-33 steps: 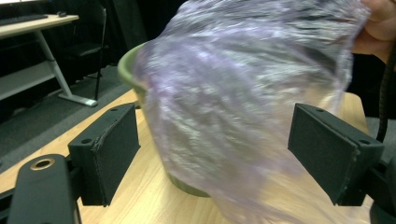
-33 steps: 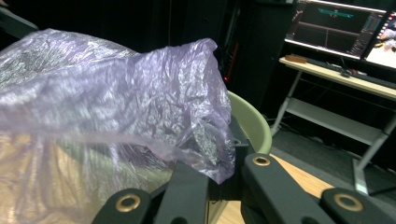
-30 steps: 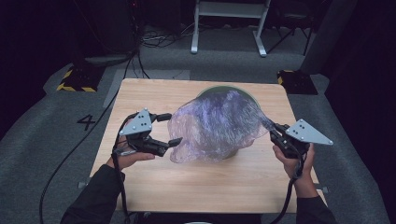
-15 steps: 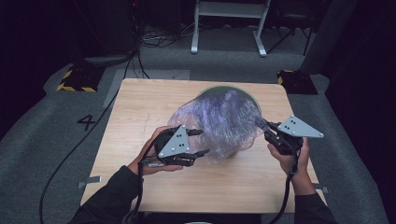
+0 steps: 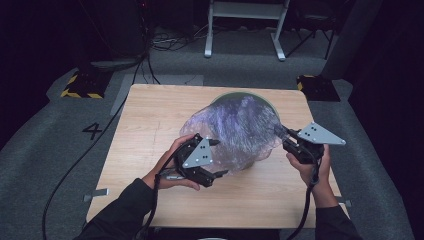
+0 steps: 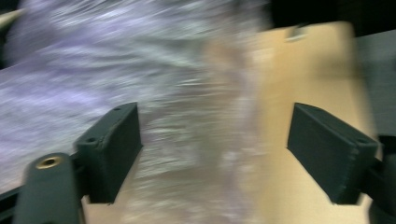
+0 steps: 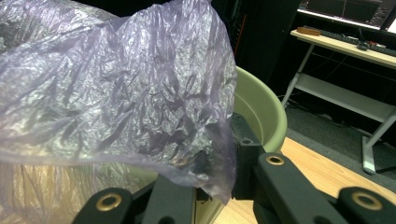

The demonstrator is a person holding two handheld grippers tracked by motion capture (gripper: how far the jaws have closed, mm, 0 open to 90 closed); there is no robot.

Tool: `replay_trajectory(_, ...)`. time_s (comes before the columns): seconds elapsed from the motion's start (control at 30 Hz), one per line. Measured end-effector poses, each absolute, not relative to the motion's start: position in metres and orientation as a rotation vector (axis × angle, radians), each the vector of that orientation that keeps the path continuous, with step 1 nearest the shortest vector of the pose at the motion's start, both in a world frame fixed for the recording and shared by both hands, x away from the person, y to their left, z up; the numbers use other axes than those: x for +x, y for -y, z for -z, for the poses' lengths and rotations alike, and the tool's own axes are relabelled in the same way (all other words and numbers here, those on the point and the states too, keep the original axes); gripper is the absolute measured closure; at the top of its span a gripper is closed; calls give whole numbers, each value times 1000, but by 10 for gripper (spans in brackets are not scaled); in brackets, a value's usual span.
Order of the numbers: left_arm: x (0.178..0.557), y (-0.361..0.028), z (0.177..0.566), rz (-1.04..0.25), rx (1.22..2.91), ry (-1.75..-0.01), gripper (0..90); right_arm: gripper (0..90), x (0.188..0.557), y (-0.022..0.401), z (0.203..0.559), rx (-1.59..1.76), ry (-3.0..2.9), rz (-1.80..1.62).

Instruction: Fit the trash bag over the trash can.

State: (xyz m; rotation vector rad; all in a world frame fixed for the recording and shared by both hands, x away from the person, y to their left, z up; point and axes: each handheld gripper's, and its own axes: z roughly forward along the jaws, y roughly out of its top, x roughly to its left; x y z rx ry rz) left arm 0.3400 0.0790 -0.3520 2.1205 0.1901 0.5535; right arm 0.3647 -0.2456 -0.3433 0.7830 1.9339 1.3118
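Observation:
A crumpled translucent purple plastic bag [image 5: 240,130] lies over a pale green bin [image 5: 250,95] on the wooden table [image 5: 150,125]. My left gripper [image 5: 219,158] is at the bag's near left side and is open. Its jaws have just been opening. In the blurred left gripper view they stand wide apart [image 6: 222,149], with bag film [image 6: 93,60] in the gap and ahead, not pressed. My right gripper [image 5: 286,140] pinches the bag's right edge, pulled to a point. Its jaws have just been opening slightly, with film [image 7: 116,84] still caught between them [image 7: 215,172] beside the bin rim [image 7: 261,112].
The person's forearms come in over the near table edge. Beyond the table are a white-legged desk frame [image 5: 245,30], floor cables [image 5: 165,42] and yellow-black marked blocks [image 5: 80,85]. A desk with a keyboard [image 7: 345,39] stands off to the side.
The left gripper came in from the table's left side to the bag's near side and turned. The right gripper has kept its hold and stayed almost still.

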Motion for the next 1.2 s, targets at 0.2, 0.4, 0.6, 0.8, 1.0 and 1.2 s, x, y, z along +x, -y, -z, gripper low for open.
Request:
replay_trajectory(0.2,351,-83,352,-606,2104,-273,470,809,365,245,342,768,-1942,-1320)
replay_trajectory(0.4,358,-83,348,-577,2091,-211,733,826,365,245,341,762,-1943,-1316)
replay_trajectory(0.6,345,-73,348,-469,2073,-157,270,832,364,245,340,759,-1946,-1298)
replay_trajectory(0.8,346,-53,349,-532,2060,-235,146,827,364,243,340,754,-1948,-1297)
replay_trajectory(1.0,348,-50,343,-592,2059,-264,426,827,364,240,340,742,-1957,-1307)
replay_trajectory(1.2,348,-64,329,-656,2019,-230,781,829,363,244,339,749,-1951,-1295)
